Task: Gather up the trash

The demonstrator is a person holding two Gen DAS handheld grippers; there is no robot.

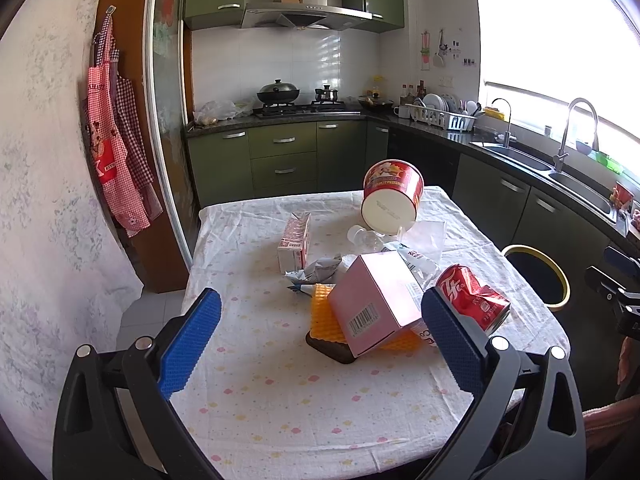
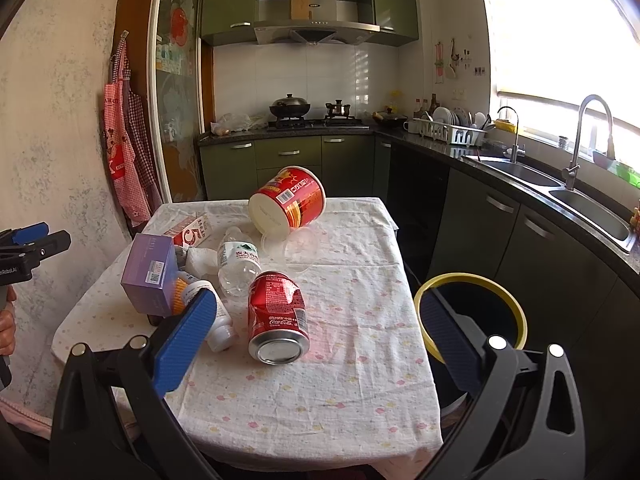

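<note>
1. Trash heaped mid-bench, tipped and overlapping as if dumped, not arranged: dented red can on its side nearest the right edge, clear water bottle lying just behind it, pink box propped aslant on an orange ridged piece.
2. Farther back, red paper tub tilted over against a clear plastic cup; small carton lying to the left.
3. Nothing gripped yet: left hand-held gripper spread wide, hovering low before the box and can; right hand-held gripper likewise spread, framing the can between its pads.
4. Probably lined up that way for a first grasp on the can, the closest and easiest piece.
5. Yellow-rimmed bin standing on the floor just off the bench's right edge, likely parked there for a short drop.
6. Flowered cloth covering the bench, apt to shift under a sliding object.
</note>
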